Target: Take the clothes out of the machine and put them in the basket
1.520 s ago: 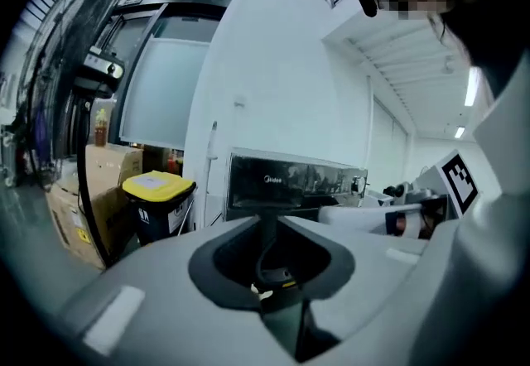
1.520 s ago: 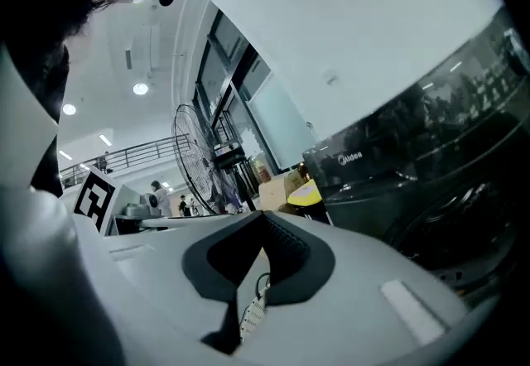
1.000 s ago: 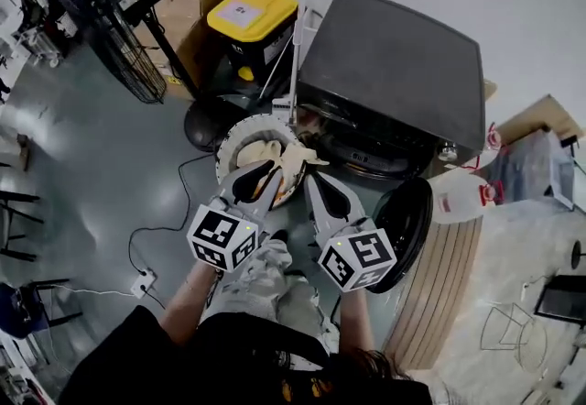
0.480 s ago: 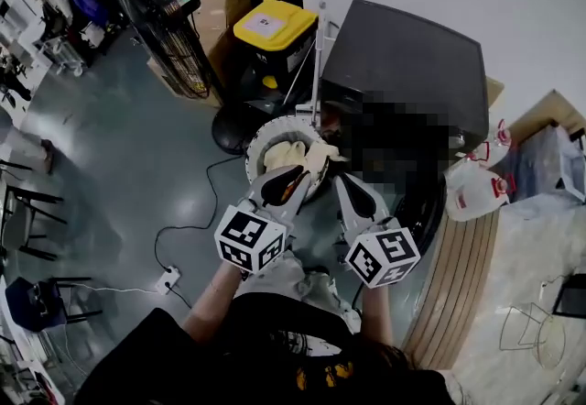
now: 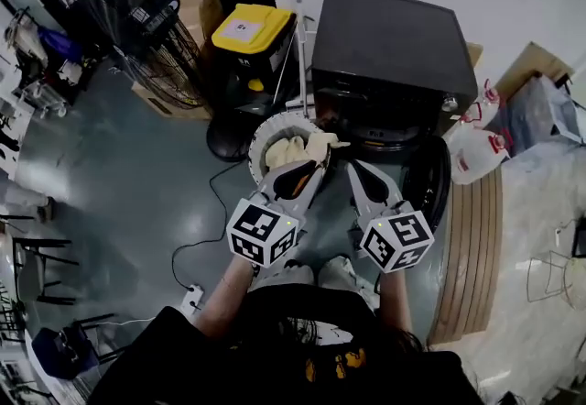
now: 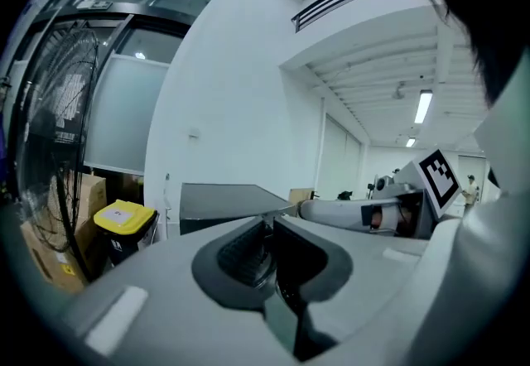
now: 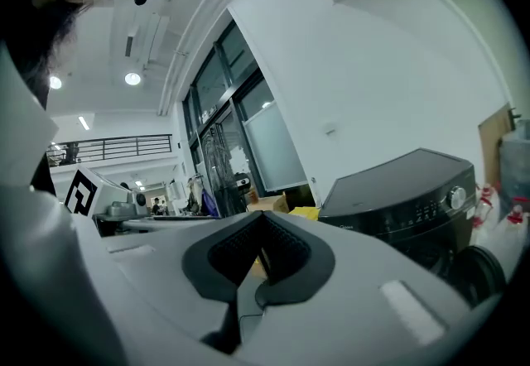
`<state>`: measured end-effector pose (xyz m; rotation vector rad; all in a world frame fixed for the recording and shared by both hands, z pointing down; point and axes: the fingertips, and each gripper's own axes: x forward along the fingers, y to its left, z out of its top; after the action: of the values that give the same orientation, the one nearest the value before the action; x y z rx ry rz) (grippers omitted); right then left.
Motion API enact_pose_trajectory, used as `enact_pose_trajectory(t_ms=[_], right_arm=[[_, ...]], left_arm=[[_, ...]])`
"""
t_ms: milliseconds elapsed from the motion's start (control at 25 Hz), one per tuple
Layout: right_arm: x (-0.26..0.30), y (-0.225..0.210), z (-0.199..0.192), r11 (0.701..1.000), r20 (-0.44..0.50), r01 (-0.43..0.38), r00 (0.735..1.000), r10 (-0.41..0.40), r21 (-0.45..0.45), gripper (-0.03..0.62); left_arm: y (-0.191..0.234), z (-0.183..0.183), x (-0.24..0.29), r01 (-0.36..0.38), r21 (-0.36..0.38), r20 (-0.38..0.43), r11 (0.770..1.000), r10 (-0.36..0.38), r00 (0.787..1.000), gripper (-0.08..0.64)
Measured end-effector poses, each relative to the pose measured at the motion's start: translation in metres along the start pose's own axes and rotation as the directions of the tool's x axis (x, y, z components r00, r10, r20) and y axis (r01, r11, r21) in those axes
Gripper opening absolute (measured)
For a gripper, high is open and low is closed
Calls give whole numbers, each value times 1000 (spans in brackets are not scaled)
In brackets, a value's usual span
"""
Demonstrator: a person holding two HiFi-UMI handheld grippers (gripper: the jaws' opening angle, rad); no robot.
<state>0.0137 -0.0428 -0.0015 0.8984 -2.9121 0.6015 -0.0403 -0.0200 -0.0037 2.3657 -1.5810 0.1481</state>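
A black washing machine (image 5: 394, 50) stands against the wall, its round door (image 5: 430, 188) swung open. To its left on the floor sits a white round basket (image 5: 261, 133) with cream clothes (image 5: 293, 151) inside; one piece drapes over the rim. My left gripper (image 5: 318, 167) hovers at the basket's near edge, shut and empty. My right gripper (image 5: 352, 167) is beside it, in front of the machine, also shut on nothing. The left gripper view shows the closed left gripper (image 6: 269, 228) pointing toward the machine's top (image 6: 224, 199). In the right gripper view the right gripper (image 7: 259, 228) is likewise closed.
A black bin with a yellow lid (image 5: 243, 30) stands behind the basket, with a large floor fan (image 5: 137, 37) and a cardboard box (image 5: 197, 5) to its left. Detergent jugs (image 5: 476, 151) and a wooden slatted platform (image 5: 472, 247) lie right. A cable and power strip (image 5: 192, 298) cross the floor.
Both grippers have risen and drawn back from over the basket toward its near edge. The clothes stay in the basket. The head view has shifted.
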Motion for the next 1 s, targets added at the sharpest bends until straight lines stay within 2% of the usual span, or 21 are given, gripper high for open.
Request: enact_pose_trajectory(t_ms=[240,520,1000], right_arm=[[-7,23,-6,996,23,88,996,-88,17,9],[-25,43,-25,987,32,158,987,-159,23,9],[-27,75,-37,984,23,175,984,-175,-19,9]], left_arm=[[0,-1,-22,100,10,-18,995,-100,995,40],[-6,-10,-51,159,18,-4,987,-159,987,40],[-13,-17,-79,216,29,5,976,-216,976,38]])
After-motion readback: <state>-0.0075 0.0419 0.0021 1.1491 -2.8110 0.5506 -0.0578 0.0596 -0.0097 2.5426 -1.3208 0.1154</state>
